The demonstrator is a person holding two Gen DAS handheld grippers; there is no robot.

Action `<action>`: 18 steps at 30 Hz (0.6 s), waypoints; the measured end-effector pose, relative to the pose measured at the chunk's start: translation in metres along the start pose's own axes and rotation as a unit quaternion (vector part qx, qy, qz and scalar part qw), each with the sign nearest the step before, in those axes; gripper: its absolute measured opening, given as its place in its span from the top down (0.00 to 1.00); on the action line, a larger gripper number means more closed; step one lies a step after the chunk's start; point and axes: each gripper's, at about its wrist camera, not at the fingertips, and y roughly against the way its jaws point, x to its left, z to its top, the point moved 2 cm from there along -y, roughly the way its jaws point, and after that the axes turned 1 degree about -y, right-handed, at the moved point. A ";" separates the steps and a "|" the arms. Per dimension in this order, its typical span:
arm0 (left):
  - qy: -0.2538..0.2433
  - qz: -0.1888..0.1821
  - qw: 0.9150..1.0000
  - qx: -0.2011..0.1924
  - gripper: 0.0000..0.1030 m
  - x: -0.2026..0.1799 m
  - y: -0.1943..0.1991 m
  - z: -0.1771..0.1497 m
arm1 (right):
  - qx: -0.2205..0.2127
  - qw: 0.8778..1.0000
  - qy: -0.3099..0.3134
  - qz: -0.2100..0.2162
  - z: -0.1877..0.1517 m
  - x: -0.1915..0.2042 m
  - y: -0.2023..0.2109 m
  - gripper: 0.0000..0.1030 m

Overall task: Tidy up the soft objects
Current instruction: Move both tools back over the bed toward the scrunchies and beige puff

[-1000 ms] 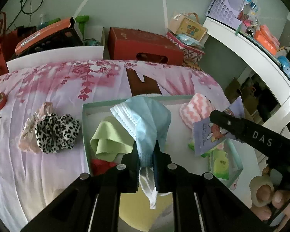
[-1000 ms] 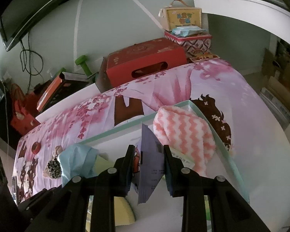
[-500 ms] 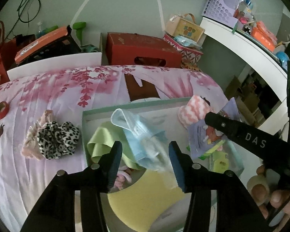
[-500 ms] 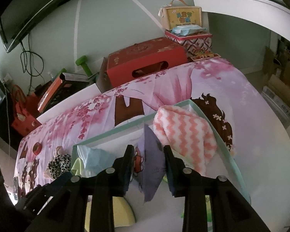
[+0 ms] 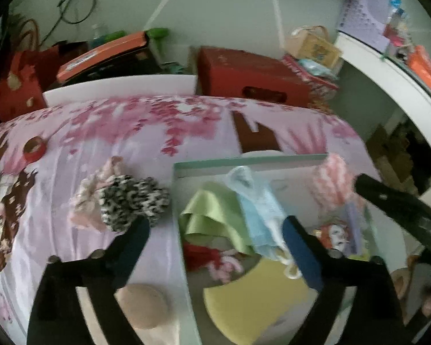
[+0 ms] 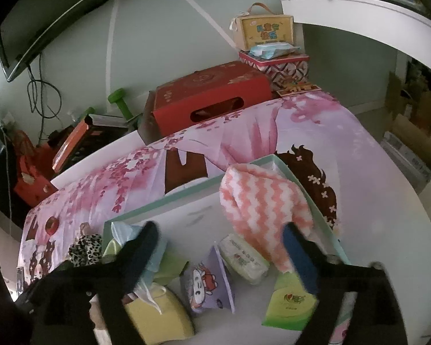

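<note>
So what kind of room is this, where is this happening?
Most likely a bedroom at home. The work surface is a bed with a pink blossom-print sheet, a wall-mounted TV hangs above, and gift boxes such as the red box are stacked along the wall beside a white shelf.

Looked down close from the near side, facing the far wall. Left wrist view sat left, over the tray [image 5: 245, 161] edge; right wrist view right. Shared: tray [image 6: 186, 194], bed [image 6: 316, 132], red box [image 5: 250, 77].
</note>
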 end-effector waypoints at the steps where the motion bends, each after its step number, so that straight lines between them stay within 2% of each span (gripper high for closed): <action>1: 0.003 0.006 1.000 0.000 0.03 0.003 -0.001 0.000 | 0.000 1.000 0.000 -0.001 0.000 0.000 0.000 0.00; 7: 0.026 0.023 0.999 -0.004 0.02 0.017 0.001 -0.001 | 0.010 1.000 0.003 -0.013 -0.003 -0.002 -0.006 0.00; 18: 0.028 0.035 0.999 -0.001 0.01 0.022 0.002 -0.001 | 0.018 1.000 0.016 -0.012 -0.006 0.004 -0.009 0.00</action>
